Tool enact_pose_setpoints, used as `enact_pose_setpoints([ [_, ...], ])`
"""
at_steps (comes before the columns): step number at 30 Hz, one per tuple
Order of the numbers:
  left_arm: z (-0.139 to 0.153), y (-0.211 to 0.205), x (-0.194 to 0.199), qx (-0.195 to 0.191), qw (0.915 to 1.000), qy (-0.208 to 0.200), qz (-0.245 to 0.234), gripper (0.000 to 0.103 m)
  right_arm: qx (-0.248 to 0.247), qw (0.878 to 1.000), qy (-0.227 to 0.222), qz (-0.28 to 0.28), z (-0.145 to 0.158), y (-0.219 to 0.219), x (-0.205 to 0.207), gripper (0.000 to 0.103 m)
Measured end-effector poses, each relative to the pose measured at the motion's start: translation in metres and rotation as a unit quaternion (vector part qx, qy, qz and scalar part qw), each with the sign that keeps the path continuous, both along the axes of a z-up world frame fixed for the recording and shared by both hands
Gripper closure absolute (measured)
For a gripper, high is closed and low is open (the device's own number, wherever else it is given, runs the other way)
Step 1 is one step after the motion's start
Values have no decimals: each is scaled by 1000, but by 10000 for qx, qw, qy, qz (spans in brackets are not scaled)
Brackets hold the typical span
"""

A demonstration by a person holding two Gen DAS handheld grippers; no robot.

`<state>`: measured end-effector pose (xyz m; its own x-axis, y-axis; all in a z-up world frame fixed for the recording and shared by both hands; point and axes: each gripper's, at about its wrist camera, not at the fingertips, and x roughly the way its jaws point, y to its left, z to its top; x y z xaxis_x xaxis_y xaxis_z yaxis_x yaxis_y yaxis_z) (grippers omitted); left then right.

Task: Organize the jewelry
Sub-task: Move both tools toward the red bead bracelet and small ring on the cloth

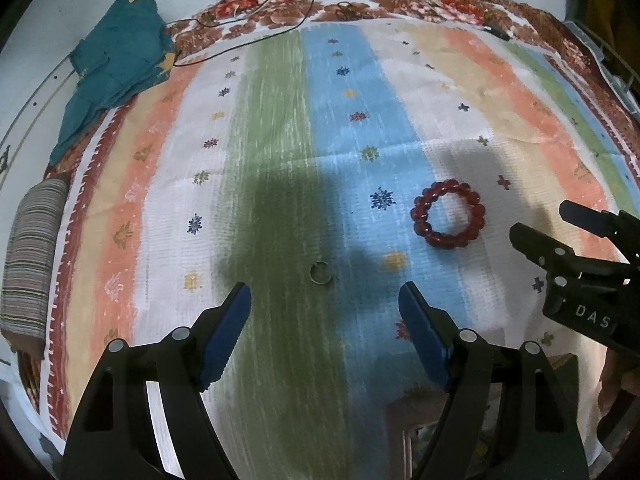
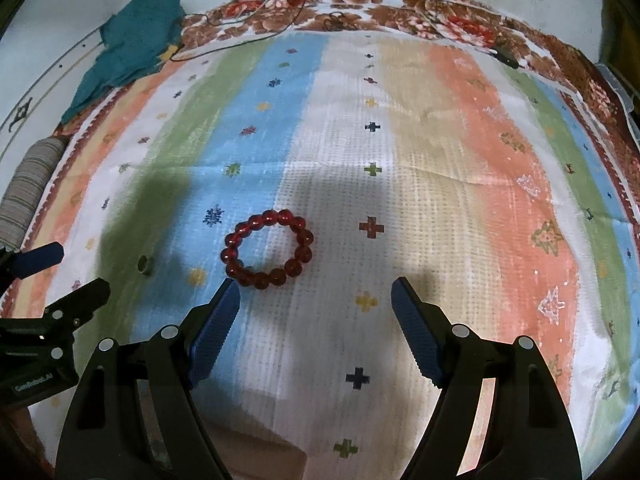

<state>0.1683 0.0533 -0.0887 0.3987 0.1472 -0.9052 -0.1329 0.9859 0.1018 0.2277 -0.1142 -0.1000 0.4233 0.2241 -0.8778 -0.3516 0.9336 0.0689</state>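
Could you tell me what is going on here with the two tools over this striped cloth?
A person holds two tools above the striped cloth, both open and empty. The left tool hangs over a small ring on the green stripe. The right tool hangs just short of the red bead bracelet. Both pieces lie flat on the cloth, untouched. A teal cloth sits at the far left corner.

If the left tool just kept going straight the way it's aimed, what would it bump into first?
Most likely the small ring, which lies just ahead between the open left tool fingers, on the green stripe of the striped cloth. Depth is hard to judge, so it might meet the cloth beside it instead.
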Motion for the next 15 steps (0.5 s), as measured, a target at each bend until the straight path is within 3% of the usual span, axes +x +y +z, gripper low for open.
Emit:
enact_pose_setpoints([
  [15,-34,5,25,-356,9988,327,-14,26,-212,9993,300,87,-26,19,33,25],
])
